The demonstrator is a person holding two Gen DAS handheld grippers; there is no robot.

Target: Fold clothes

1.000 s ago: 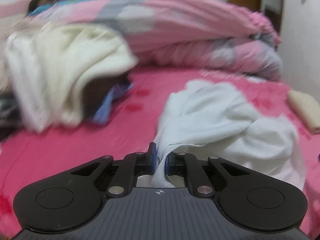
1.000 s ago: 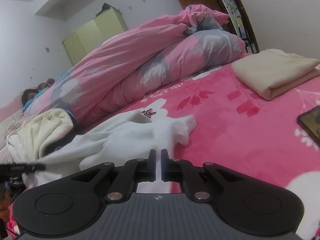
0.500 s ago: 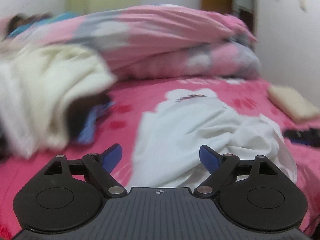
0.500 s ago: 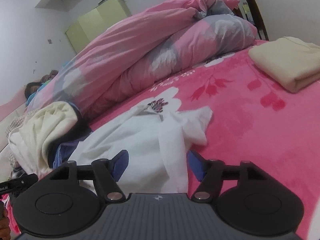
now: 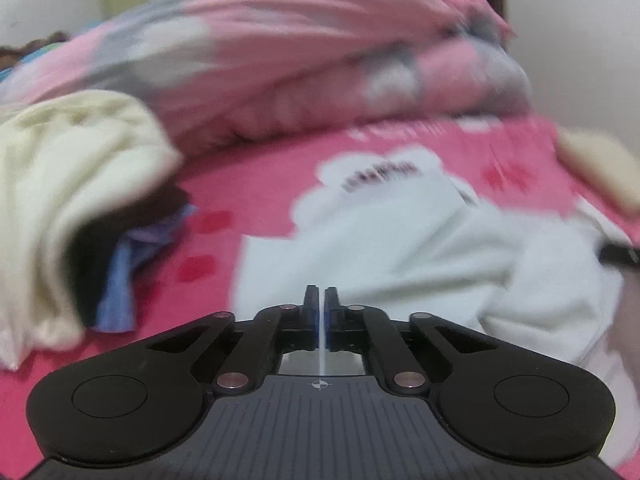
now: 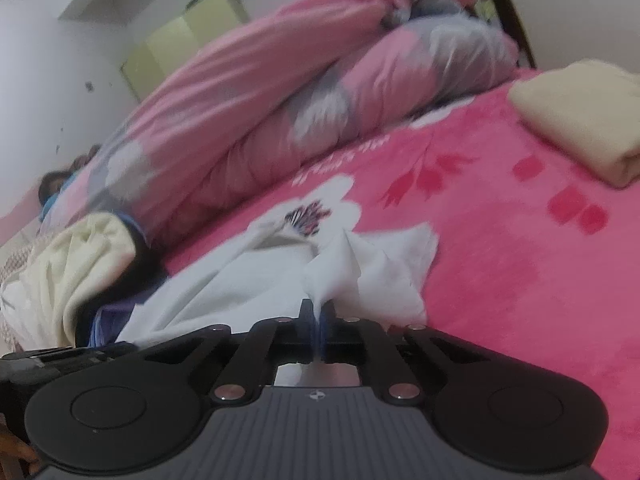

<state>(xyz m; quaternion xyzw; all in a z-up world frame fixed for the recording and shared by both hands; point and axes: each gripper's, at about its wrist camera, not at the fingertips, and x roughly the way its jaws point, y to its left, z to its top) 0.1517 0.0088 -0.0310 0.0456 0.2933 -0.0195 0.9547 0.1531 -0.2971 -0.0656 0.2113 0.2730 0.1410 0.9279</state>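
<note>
- Bed [image 6: 520, 280]: covered by a pink sheet printed with red and white flowers; it carries every item below.
- Quilt [image 6: 280, 112]: pink and grey, bunched in a long ridge along the far side of the bed.
- Cream pile [image 5: 60, 168]: loose cream cloth heaped at the left, lying over dark and blue cloth [image 5: 120, 276]; near the shirt, with a strip of pink sheet between them.
- Shirt [image 5: 420, 248]: white, crumpled, lying on the sheet in front of the quilt and directly ahead of both grippers. Its right part is bunched into thick folds. The left wrist view is motion-blurred, so finer detail cannot be told.
- Folded cloth [image 6: 580, 116]: beige, neatly folded, resting at the right side of the bed, well apart from the shirt.
- Left gripper [image 5: 321, 300]: held low and roughly level over the sheet, pointing toward the quilt. Its 2 fingers stand closed together, and a thin white edge of the shirt runs down between them, pinched at the near hem.
- Right gripper [image 6: 318, 312]: held low, tilted so the bed slopes up to the right in its view. Its 2 fingers clamp a bunched fold of the shirt, and the cloth rises from the fingertips in a peaked ridge. The left gripper [image 6: 60, 360] shows at the lower left edge of the right wrist view.
</note>
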